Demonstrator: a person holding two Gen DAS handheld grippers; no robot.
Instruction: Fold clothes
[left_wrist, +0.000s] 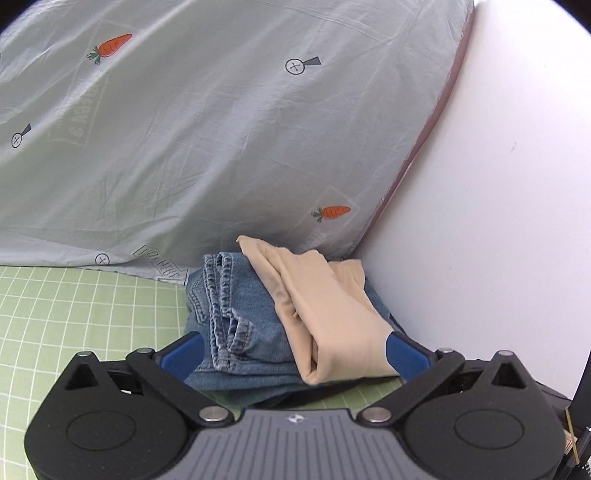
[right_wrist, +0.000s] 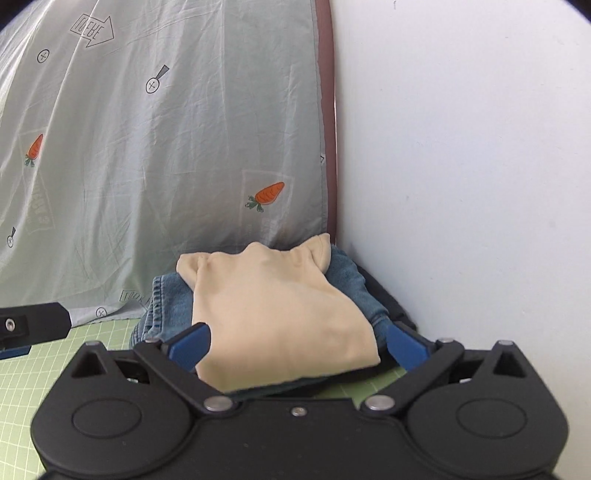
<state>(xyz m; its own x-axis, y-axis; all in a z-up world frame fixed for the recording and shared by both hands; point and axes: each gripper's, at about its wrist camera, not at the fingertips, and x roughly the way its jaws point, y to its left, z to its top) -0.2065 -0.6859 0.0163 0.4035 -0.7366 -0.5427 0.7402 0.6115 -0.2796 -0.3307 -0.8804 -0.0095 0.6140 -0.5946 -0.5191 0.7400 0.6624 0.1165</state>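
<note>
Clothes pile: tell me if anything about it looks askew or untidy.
The beige garment sits skewed on the folded jeans, its far corners sticking out past them toward the carrot-print sheet. Something dark lies under the jeans by the wall. Both grippers are open around the pile.

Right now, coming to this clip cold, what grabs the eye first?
A small stack in the corner by the white wall: a folded beige garment lying on folded blue jeans. Behind it hangs a pale carrot-print sheet. Both the left claw and the right claw stand open around the stack.
</note>
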